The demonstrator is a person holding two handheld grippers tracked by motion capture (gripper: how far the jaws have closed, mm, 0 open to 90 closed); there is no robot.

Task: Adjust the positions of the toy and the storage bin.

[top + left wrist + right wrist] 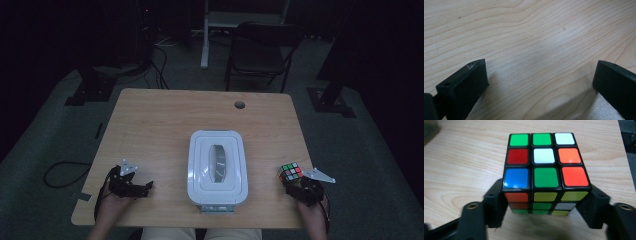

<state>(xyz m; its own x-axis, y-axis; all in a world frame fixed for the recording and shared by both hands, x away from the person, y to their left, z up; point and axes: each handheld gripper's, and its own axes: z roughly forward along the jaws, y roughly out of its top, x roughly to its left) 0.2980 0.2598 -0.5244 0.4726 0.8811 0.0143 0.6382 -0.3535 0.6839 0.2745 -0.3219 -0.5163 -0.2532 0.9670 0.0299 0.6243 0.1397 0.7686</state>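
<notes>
The right gripper (545, 202) has the cube (544, 170) between its jaws, one black jaw at each lower side of it. The jaws sit against or just beside the cube's sides; whether they press on it I cannot tell. The cube rests on the table (165, 125) near its right front edge, right of the white box (217, 167), with a green, white, red, orange and blue face up. The right hand (312, 212) comes in low from the front edge, the gripper pointing forward.

The left gripper (539, 85) is released, jaws wide apart over bare wood, gripping nothing. The left hand (112, 202) lies at the table's left front, the gripper pointing right toward the box.
</notes>
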